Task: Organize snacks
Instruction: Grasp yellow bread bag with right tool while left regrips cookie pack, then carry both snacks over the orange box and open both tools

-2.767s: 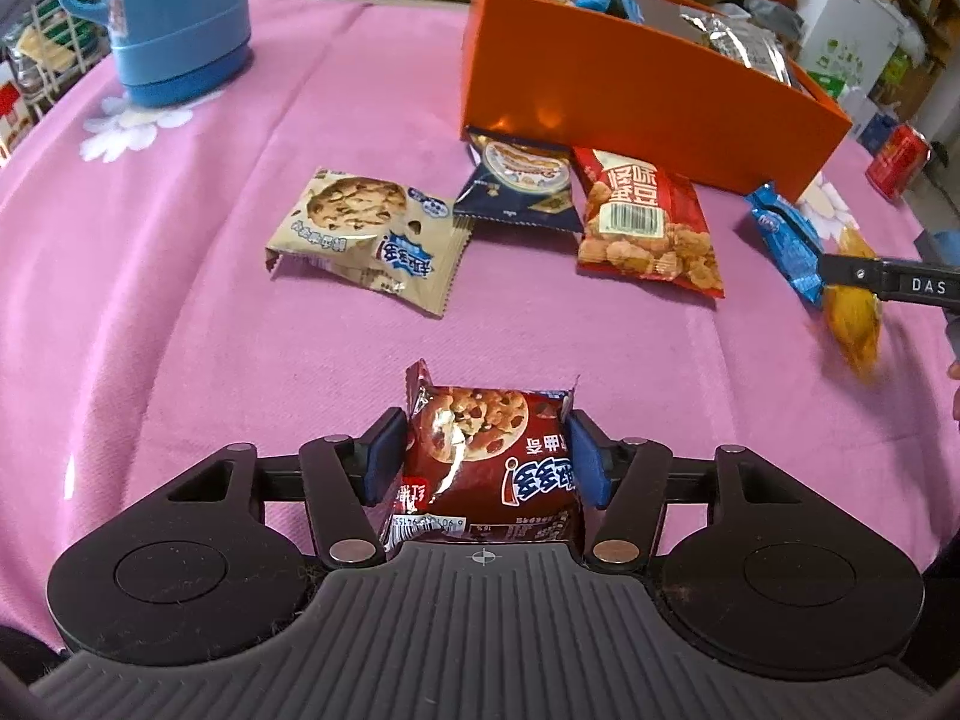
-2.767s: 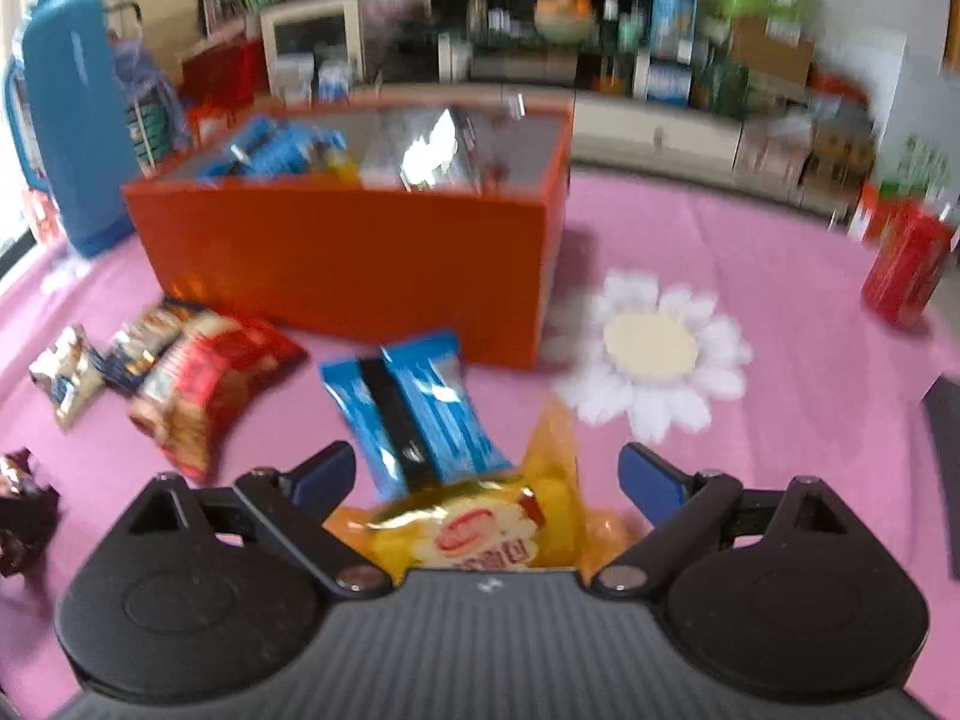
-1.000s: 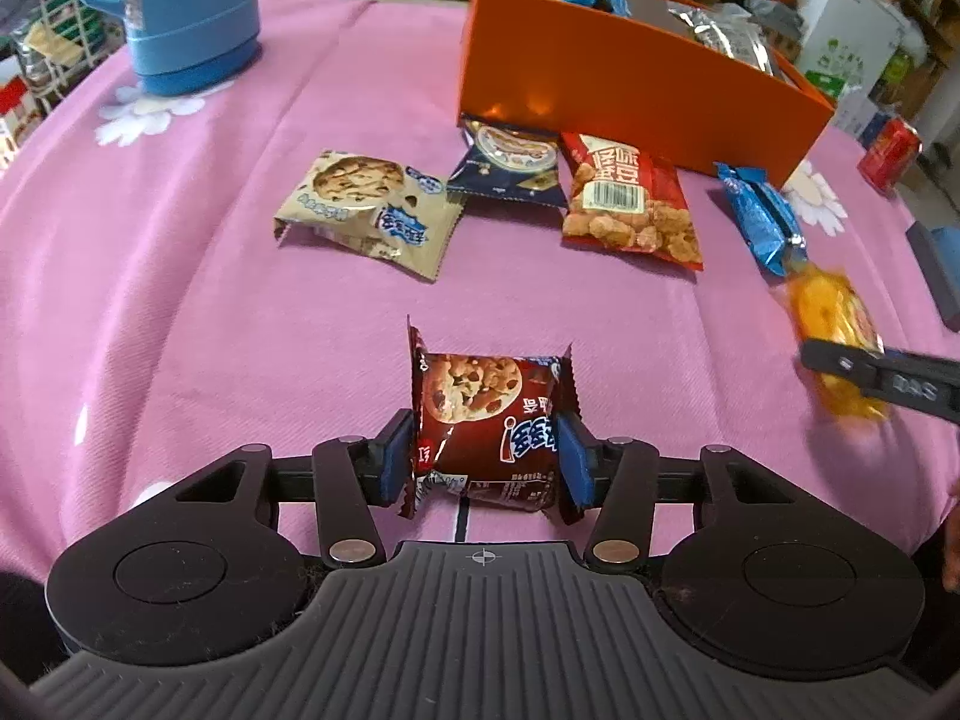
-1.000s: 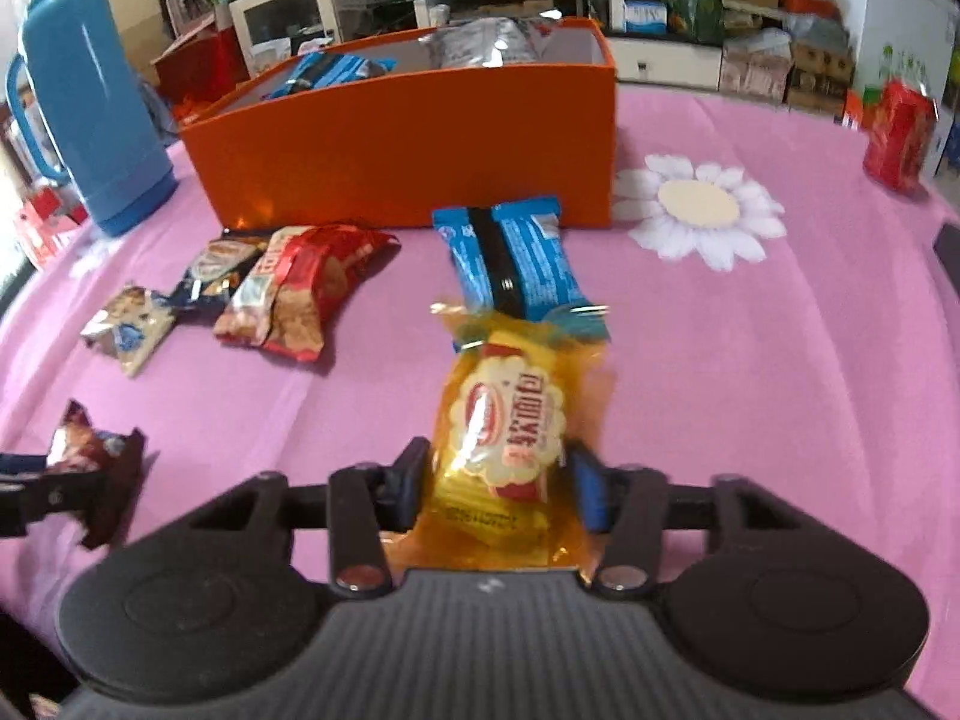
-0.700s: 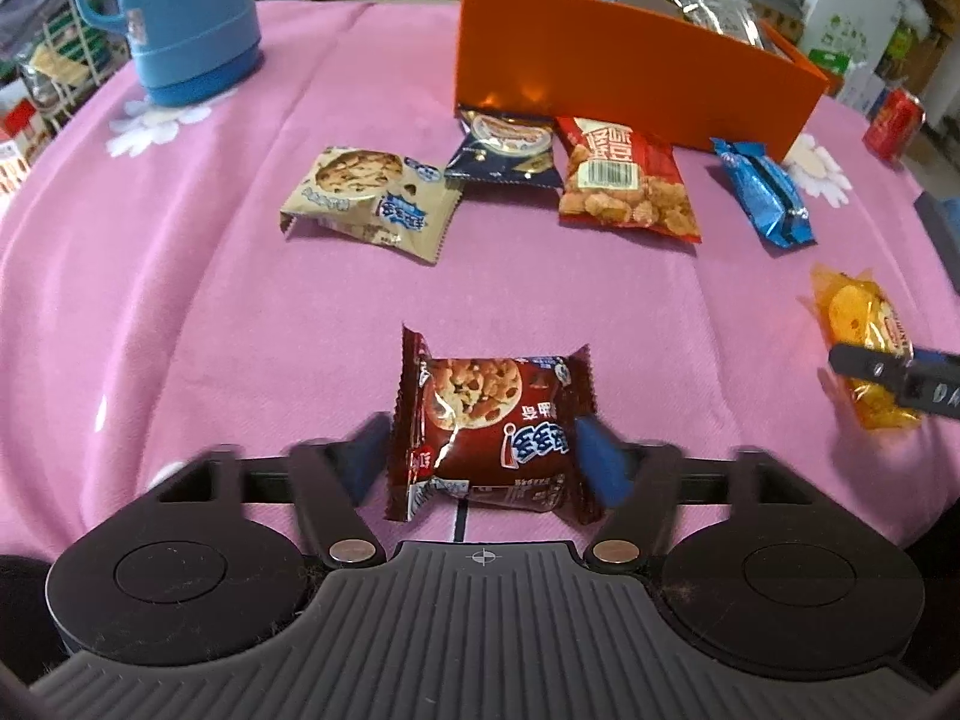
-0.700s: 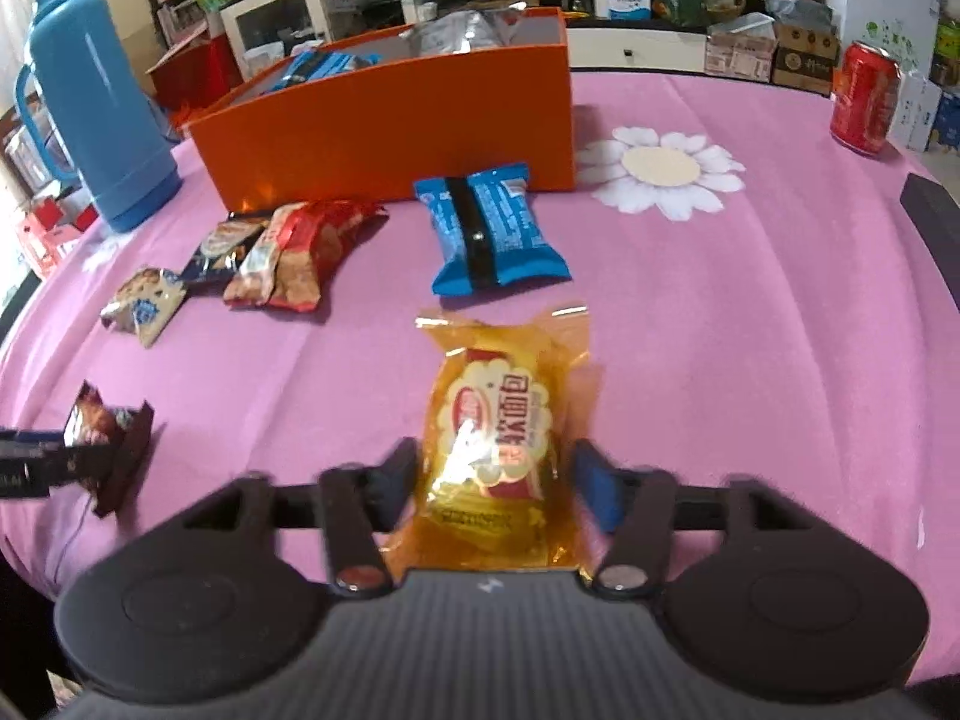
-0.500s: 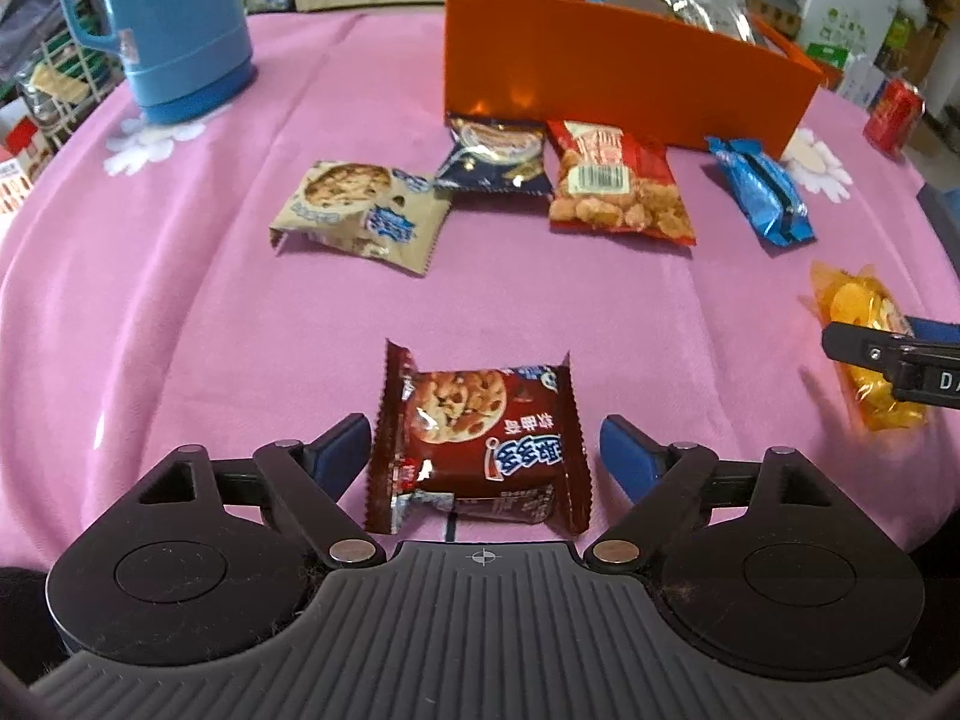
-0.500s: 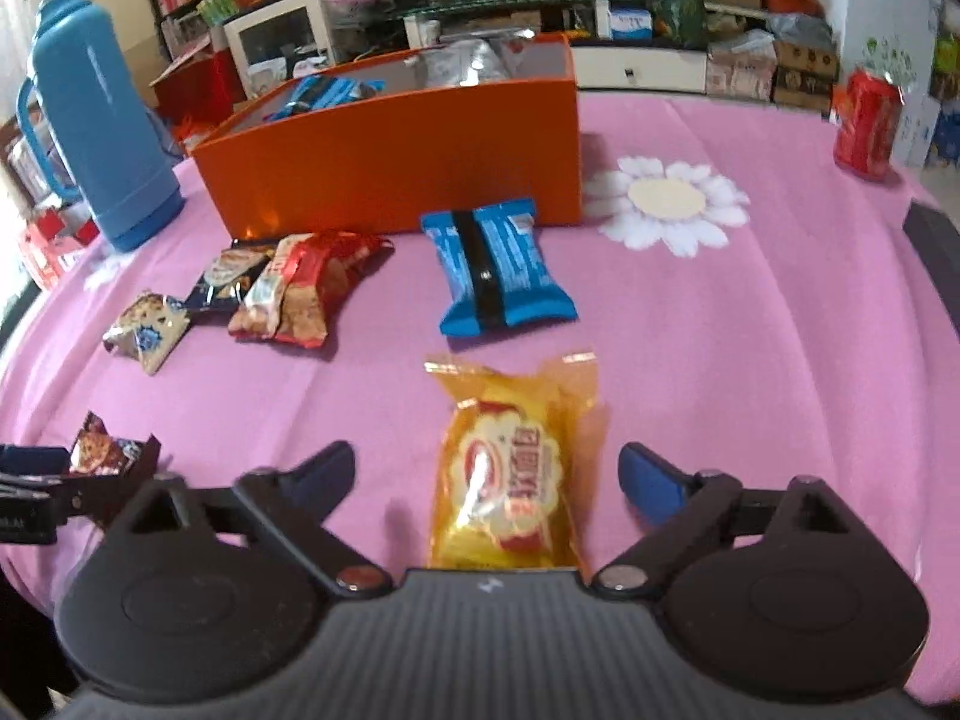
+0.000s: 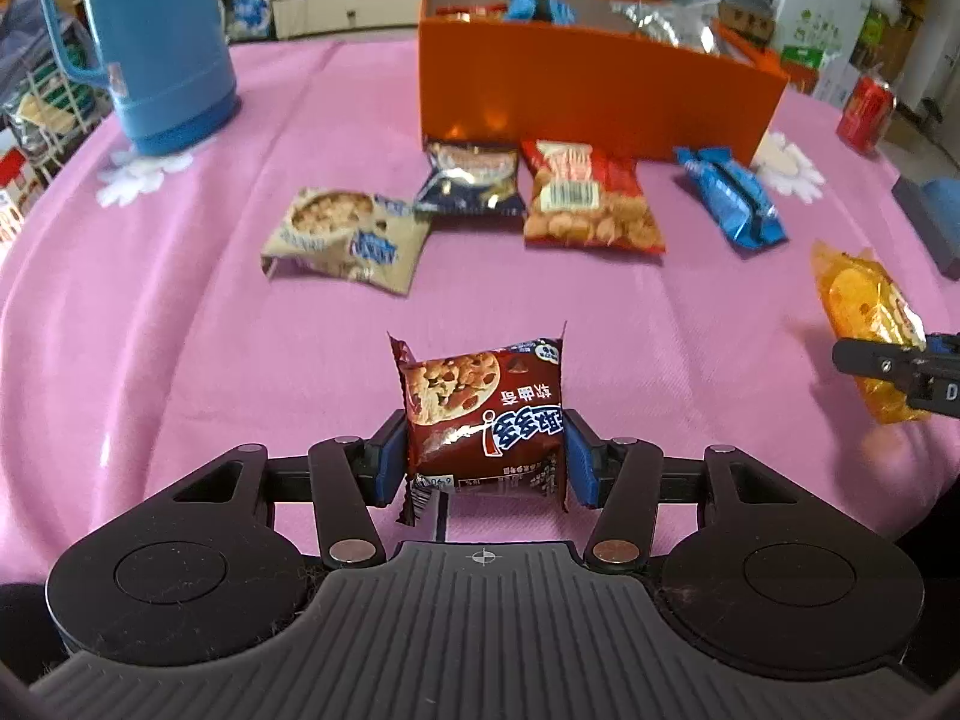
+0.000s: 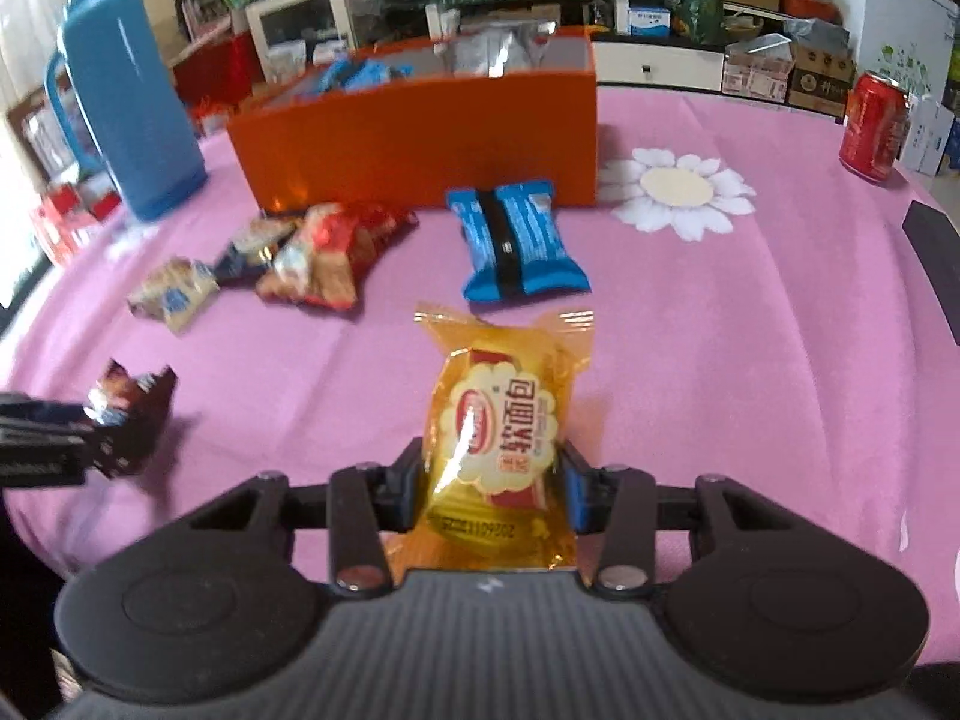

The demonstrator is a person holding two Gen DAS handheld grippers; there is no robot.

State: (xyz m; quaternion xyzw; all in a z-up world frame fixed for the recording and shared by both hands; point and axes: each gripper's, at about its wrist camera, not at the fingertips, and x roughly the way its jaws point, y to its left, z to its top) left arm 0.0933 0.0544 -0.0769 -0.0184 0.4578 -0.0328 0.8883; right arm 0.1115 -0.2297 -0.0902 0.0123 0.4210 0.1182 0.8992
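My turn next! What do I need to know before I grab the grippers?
Left gripper: shut on the brown cookie pack.
Right gripper: shut on the yellow bread pack.
Orange box: at the far side of the table, some snacks already in it.
Still lying in front of it: tan cookie pack, dark blue pack, red pack, blue pack.
Left to do: probably box both held packs, then those four.

A yellow bread packet (image 10: 492,450) was pinched between the blue pads (image 10: 576,495) of the right gripper (image 10: 491,495). Just beyond it a blue packet (image 10: 519,240) was seen lying on the pink tablecloth (image 10: 750,360), near the orange box (image 10: 420,141). At far left, a dark cookie packet (image 10: 129,414) was clamped by the left gripper (image 10: 90,438).
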